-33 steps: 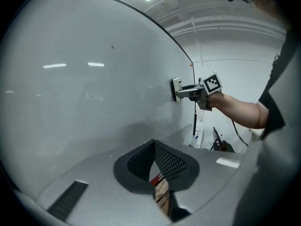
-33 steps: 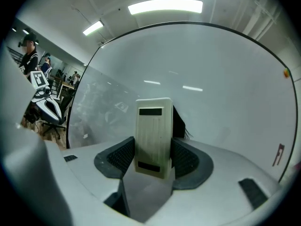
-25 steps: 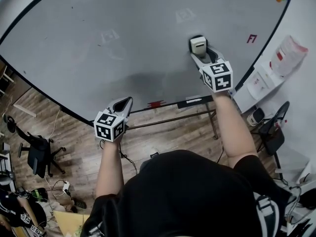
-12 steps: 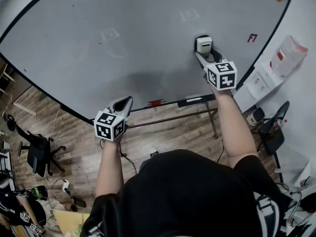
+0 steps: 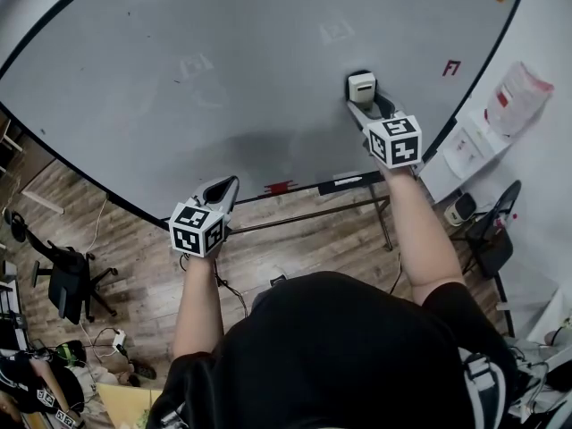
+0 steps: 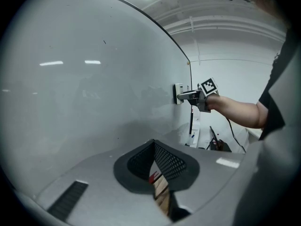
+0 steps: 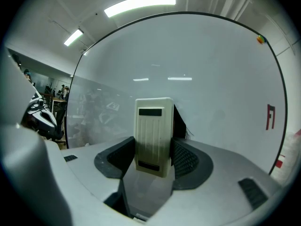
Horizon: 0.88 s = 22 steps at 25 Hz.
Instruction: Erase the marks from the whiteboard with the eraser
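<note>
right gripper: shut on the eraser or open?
Shut. The right gripper clamps the eraser: both pads press its sides in the right gripper view. The head view shows it against the whiteboard.

Both bare forearms reach forward, the right forearm (image 5: 418, 231) extended further than the left forearm (image 5: 198, 298). The right grey two-jaw gripper (image 5: 364, 99) has its jaws clamped on a cream ribbed plastic eraser (image 7: 151, 131). The left grey two-jaw gripper (image 6: 153, 147) sits lower, jaws closed together and empty.
</note>
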Tool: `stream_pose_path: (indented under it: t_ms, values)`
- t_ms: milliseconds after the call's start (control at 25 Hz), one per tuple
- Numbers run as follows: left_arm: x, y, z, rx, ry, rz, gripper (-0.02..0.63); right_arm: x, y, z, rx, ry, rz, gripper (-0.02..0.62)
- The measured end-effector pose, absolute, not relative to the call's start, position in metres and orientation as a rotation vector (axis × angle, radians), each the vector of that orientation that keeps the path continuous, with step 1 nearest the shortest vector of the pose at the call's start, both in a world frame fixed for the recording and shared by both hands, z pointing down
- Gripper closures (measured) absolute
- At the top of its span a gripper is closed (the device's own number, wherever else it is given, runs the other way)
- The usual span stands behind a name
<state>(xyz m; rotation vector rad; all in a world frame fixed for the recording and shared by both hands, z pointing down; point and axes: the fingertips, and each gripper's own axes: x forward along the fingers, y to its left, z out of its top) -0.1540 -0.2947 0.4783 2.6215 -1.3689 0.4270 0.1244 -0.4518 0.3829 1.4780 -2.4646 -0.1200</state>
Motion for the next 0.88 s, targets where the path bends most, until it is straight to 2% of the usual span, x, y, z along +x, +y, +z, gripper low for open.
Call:
stream_pose_path:
  t_ms: [880]
  values:
    - [-0.150,-0.283,0.495,2.587,-1.346,0.445,0.594,0.130,-0.401,0.496,1.347,-2.443,0.091,0.360]
